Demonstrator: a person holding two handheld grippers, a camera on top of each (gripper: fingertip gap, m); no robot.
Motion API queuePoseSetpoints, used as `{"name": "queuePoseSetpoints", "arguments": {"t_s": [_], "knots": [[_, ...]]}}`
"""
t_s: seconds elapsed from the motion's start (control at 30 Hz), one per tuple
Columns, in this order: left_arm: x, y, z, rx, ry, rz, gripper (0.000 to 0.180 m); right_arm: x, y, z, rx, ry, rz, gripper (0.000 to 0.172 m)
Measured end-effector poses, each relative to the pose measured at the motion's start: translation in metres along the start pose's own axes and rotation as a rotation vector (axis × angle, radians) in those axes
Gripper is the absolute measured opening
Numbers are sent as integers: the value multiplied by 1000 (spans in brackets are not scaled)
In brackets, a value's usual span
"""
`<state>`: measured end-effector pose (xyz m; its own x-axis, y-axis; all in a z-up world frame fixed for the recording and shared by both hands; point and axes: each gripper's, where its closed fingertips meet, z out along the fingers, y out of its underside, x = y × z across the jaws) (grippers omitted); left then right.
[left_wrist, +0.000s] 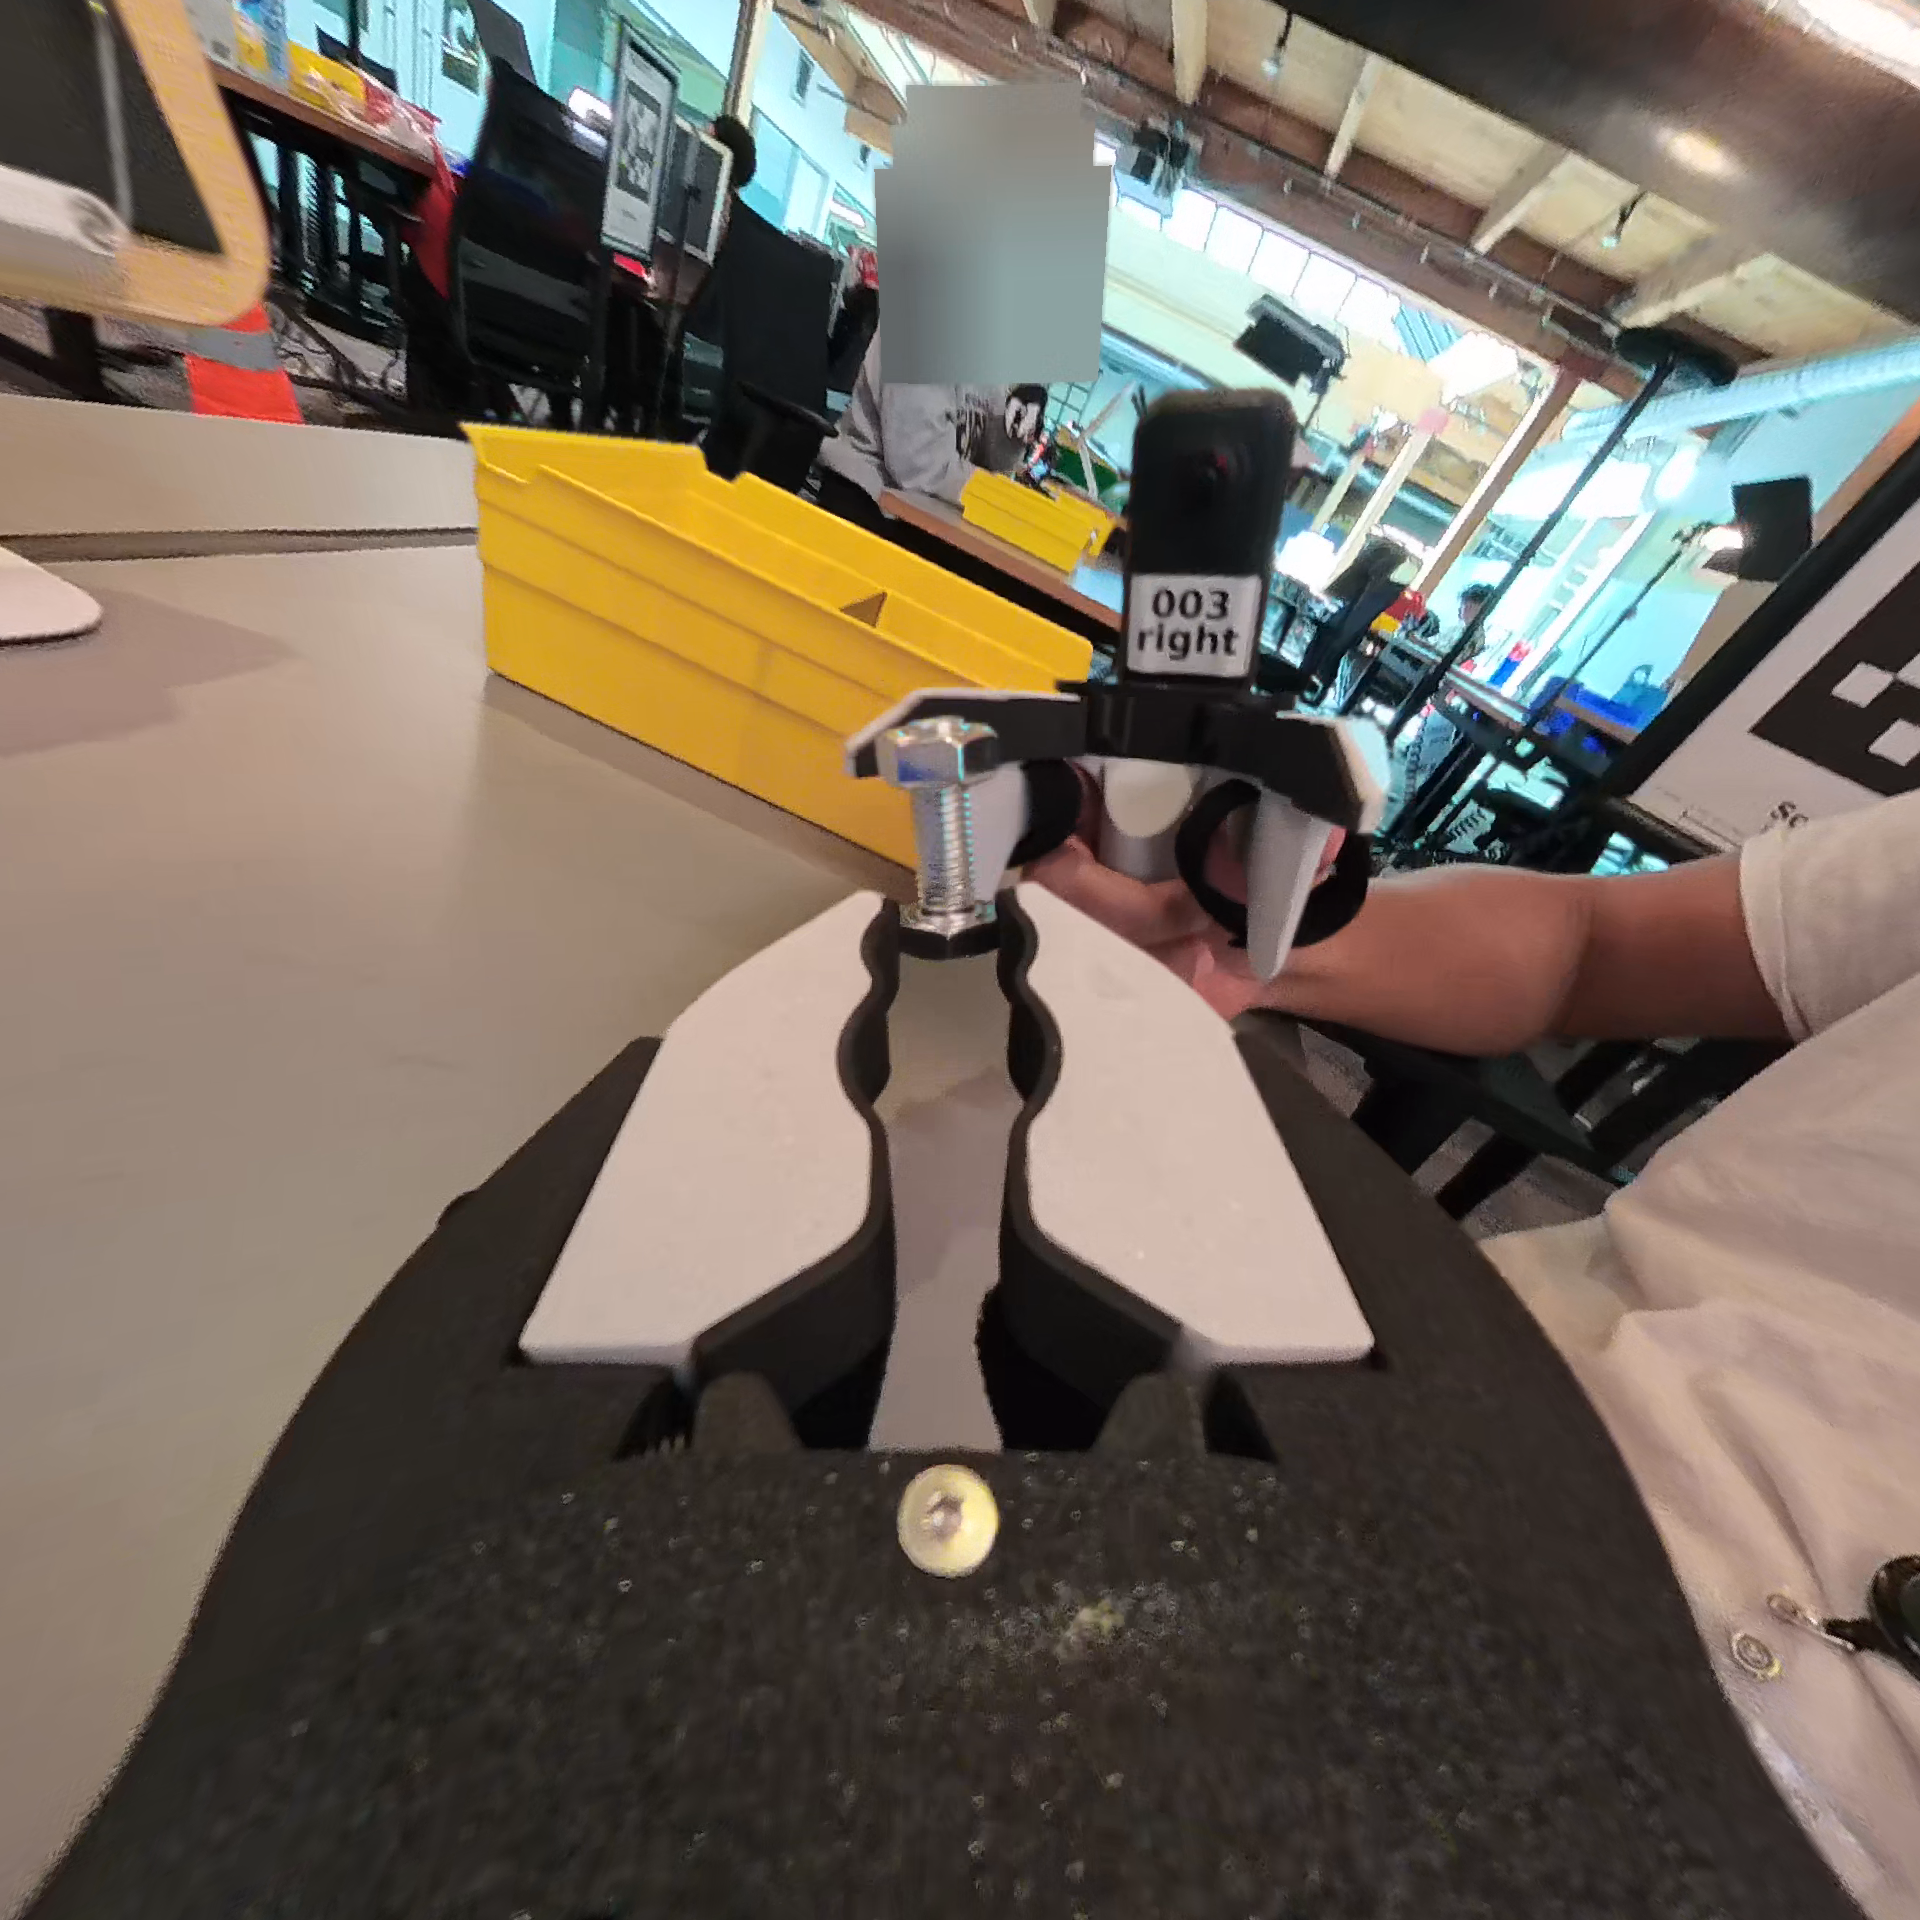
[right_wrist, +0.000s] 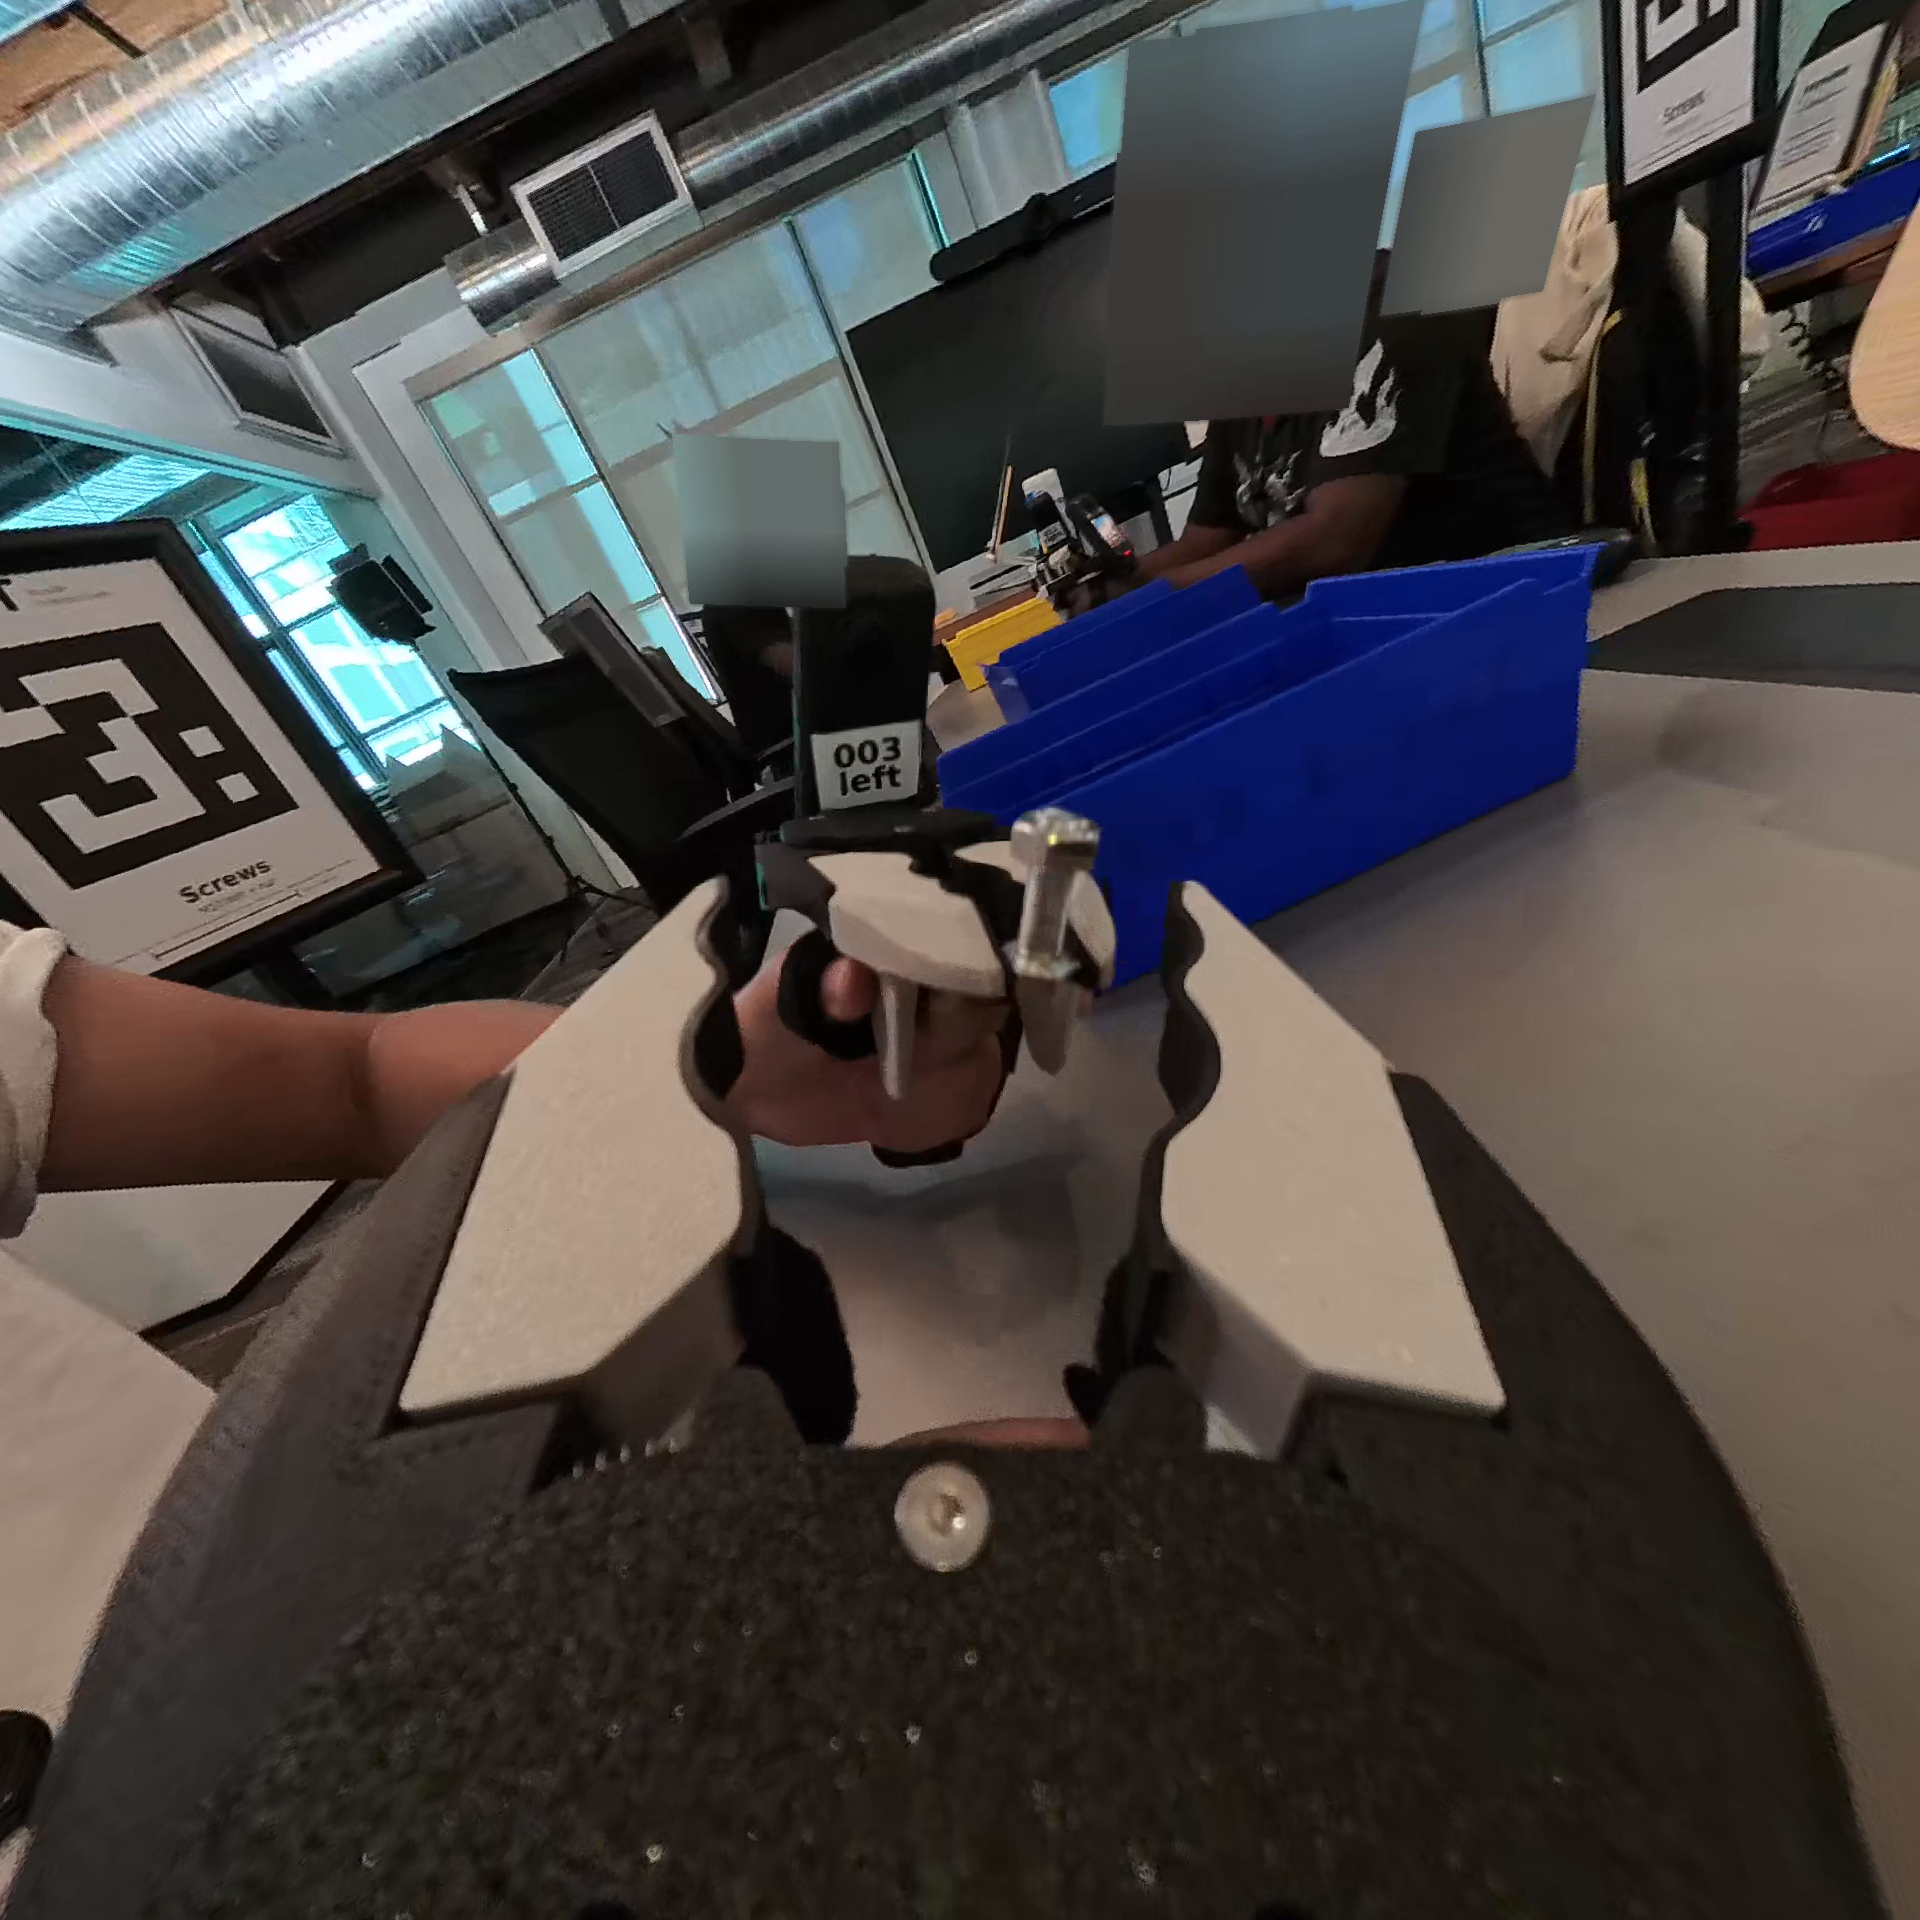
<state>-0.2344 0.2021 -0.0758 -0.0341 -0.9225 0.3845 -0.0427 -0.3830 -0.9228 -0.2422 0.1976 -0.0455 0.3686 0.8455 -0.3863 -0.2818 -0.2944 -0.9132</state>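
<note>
Left wrist view cuts off the bolt's (left_wrist: 940, 831) lower end behind my left claw's (left_wrist: 943, 940) tips, so its length is unclear. That claw is nearly closed, its pads pinching the nut (left_wrist: 943, 923) on the upright silver bolt. Just beyond the bolt, my right claw (right_wrist: 940, 966) gapes wide and bare. Behind the bolt sit a yellow bin (left_wrist: 727, 644) and a blue bin (right_wrist: 1351, 727) on the grey counter (left_wrist: 312, 883), with a busy workshop beyond.
</note>
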Motion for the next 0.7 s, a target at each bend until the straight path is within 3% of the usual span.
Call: {"name": "queuePoseSetpoints", "arguments": {"t_s": [0.33,0.43,0.7], "knots": [[18,17,18,-78,45,37,17,-20,14,16,-35,-96,18,83],[24,10,17,-54,53,40,17,-19,9,10,-14,-76,-17,83],[4,5,5,-22,-4,16,18,-16,1,-1,4,-55,-31,81]]}}
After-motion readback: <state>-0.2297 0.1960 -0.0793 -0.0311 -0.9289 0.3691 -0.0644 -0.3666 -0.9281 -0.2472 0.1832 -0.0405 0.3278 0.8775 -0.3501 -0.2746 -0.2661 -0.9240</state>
